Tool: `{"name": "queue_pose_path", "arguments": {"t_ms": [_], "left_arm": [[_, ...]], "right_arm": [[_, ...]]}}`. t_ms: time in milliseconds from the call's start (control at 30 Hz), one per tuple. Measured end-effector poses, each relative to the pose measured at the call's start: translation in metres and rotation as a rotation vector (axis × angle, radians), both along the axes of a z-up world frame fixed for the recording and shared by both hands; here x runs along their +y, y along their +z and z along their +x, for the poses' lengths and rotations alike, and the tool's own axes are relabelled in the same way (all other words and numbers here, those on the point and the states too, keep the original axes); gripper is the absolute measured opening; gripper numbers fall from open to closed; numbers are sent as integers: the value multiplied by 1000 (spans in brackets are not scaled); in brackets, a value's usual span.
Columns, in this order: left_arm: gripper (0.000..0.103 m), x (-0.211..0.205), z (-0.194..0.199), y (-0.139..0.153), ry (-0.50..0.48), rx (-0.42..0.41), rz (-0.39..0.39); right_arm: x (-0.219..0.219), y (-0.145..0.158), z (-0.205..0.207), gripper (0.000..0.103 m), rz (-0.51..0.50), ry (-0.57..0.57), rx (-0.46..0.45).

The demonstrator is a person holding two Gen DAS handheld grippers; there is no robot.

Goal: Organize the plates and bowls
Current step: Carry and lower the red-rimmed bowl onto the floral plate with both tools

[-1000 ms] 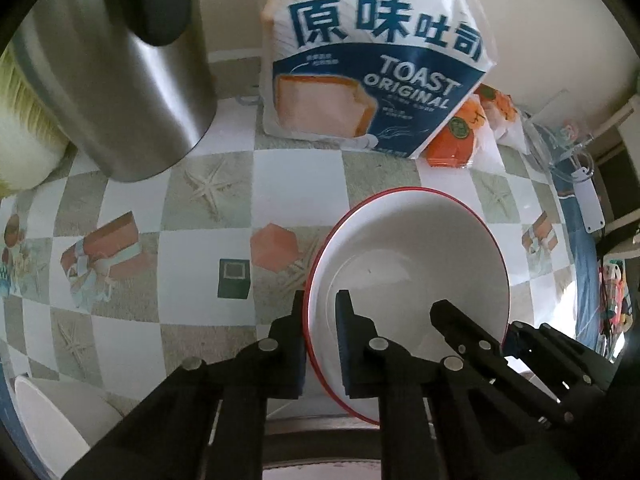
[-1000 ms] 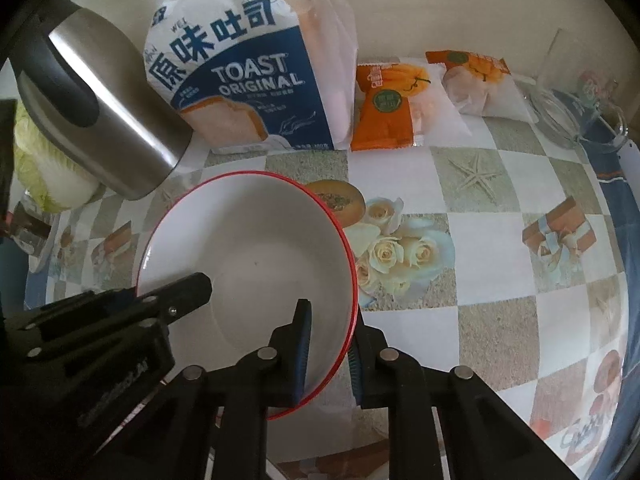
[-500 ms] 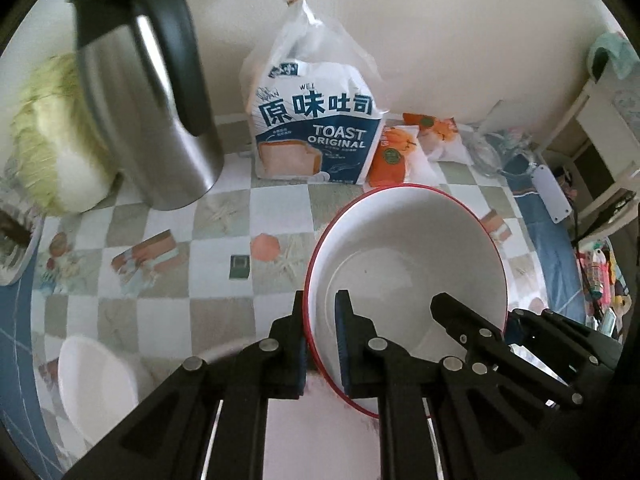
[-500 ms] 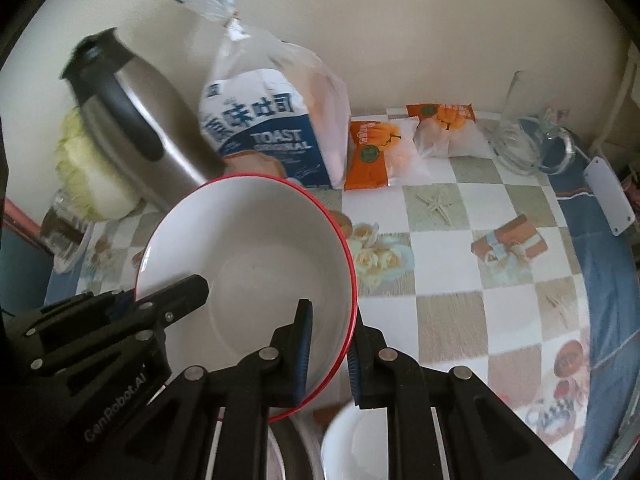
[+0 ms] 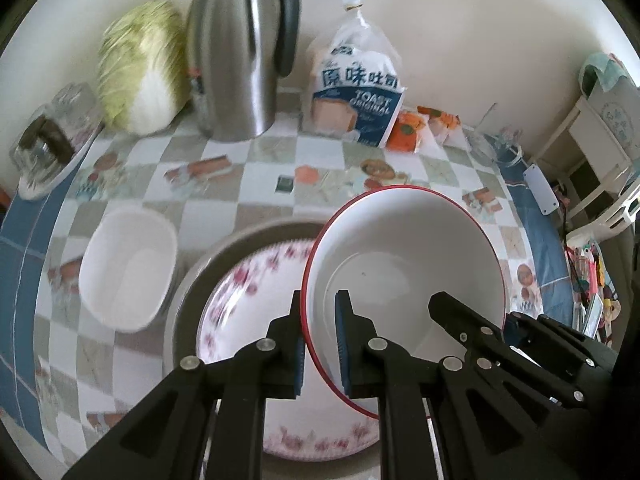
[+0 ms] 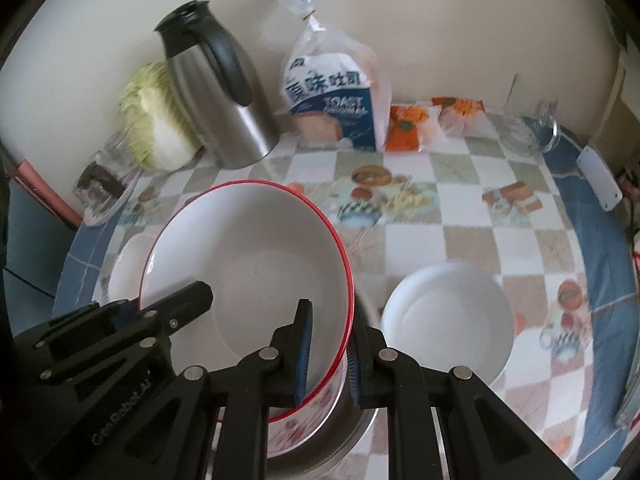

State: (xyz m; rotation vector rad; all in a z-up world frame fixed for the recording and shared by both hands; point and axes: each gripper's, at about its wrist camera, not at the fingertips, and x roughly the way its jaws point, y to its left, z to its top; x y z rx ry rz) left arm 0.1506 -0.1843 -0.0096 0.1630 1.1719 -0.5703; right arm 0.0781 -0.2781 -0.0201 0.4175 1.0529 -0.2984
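Both units pinch the red-rimmed bowl [image 5: 404,276]: the left hand-held gripper [image 5: 320,340] on its left rim, the right hand-held gripper [image 6: 330,356] on its right rim, suspended over the near floral plate [image 5: 248,300] in a metal basin [image 5: 188,300]. The step in hand appears to be stacking. Next: lower level, centred on the plate, clear of the white dish [image 5: 128,268] and the white plate [image 6: 448,320] farther out on the tabletop [image 6: 440,216].

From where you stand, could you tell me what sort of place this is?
Most likely a home kitchen or dining table: a patterned tablecloth holds a bag of toast bread, a napa cabbage, a steel thermos jug and several dishes.
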Motion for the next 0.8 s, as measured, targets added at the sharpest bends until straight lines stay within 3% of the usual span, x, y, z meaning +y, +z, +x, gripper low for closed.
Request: {"name": "queue_pose_path", "arguments": {"t_ms": [300, 800], "left_arm": [[13, 29, -17, -2, 31, -11, -10], [13, 42, -4, -19, 40, 19, -9]], "right_arm": [[30, -12, -22, 17, 20, -4, -19], [39, -29, -19, 17, 84, -29, -51]]}}
